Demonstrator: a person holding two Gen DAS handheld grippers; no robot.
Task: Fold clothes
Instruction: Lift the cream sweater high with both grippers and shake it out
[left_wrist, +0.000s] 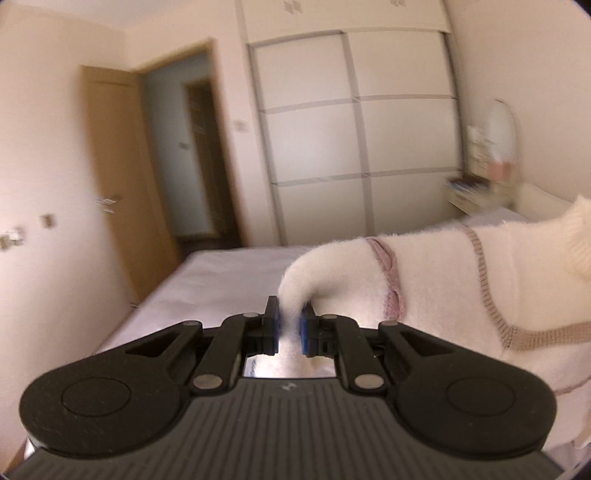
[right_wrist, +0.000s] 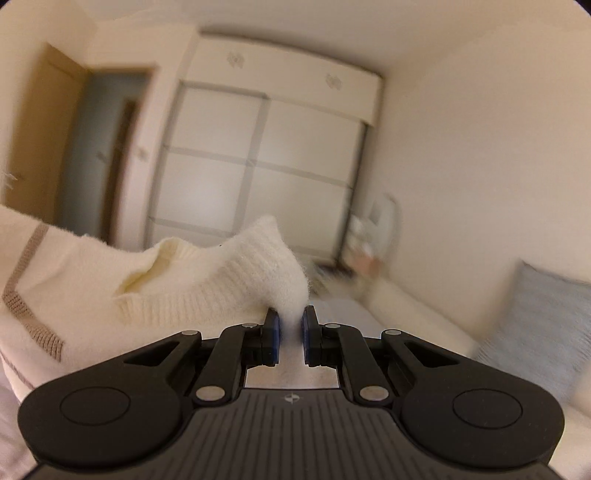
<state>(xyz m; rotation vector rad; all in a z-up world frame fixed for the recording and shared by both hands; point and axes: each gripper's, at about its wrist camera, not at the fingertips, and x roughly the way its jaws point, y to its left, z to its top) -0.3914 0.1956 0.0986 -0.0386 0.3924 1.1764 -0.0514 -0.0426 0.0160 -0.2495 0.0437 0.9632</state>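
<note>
A fluffy white sweater (left_wrist: 436, 280) with pink-brown knit trim hangs in the air, stretched between both grippers above the bed. My left gripper (left_wrist: 290, 317) is shut on a fold of the sweater near its shoulder. In the right wrist view the sweater (right_wrist: 207, 280) shows its ribbed collar opening. My right gripper (right_wrist: 291, 321) is shut on the sweater's fabric beside the collar. The lower part of the sweater is out of view.
A bed (left_wrist: 221, 280) with a pale sheet lies below. A white sliding wardrobe (left_wrist: 351, 129) stands at the far wall, an open wooden door (left_wrist: 118, 177) at left. A nightstand (left_wrist: 469, 192) with items stands right. A light blue pillow (right_wrist: 535, 332) lies at right.
</note>
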